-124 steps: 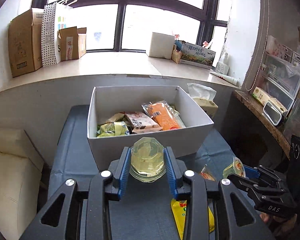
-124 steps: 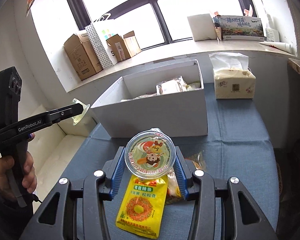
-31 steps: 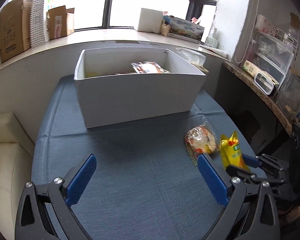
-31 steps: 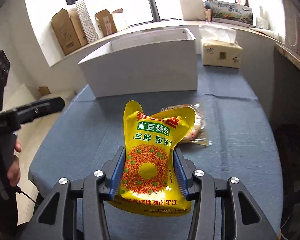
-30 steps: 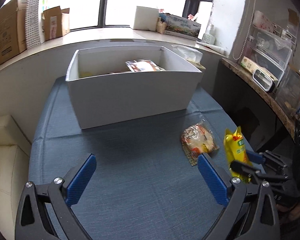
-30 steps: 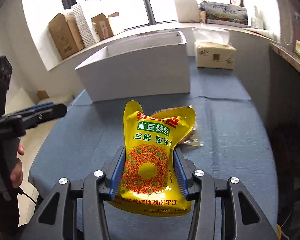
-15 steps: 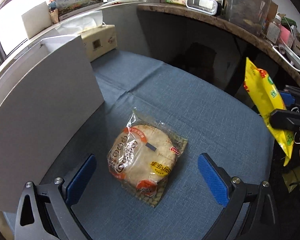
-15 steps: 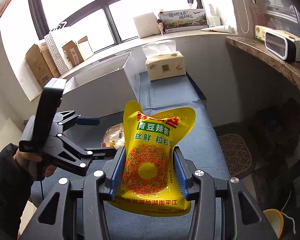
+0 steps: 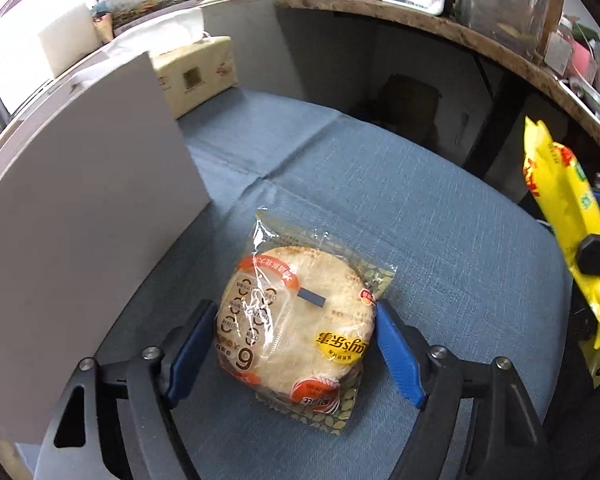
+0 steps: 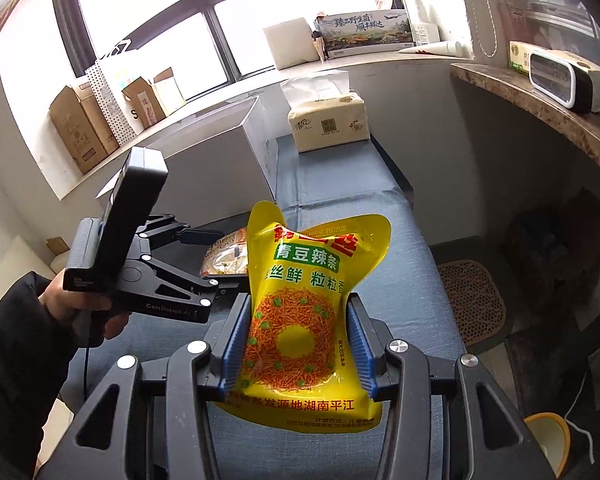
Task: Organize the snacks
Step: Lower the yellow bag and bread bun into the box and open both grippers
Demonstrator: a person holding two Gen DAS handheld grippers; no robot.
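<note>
A round flat cake in a clear wrapper lies on the blue-grey table beside the white box. My left gripper has closed in around it, both blue pads touching the pack's sides. It also shows in the right wrist view, at the cake pack. My right gripper is shut on a yellow snack bag and holds it above the table's near right edge; the bag shows in the left wrist view.
A tissue pack stands at the table's far end behind the white box. A wooden shelf with a white device runs along the right. Cardboard boxes stand on the windowsill. A mat lies on the floor.
My left gripper has moved down over the cake pack and its jaws have closed from wide open onto the pack's sides. The right gripper still holds the yellow bag, barely moved.
</note>
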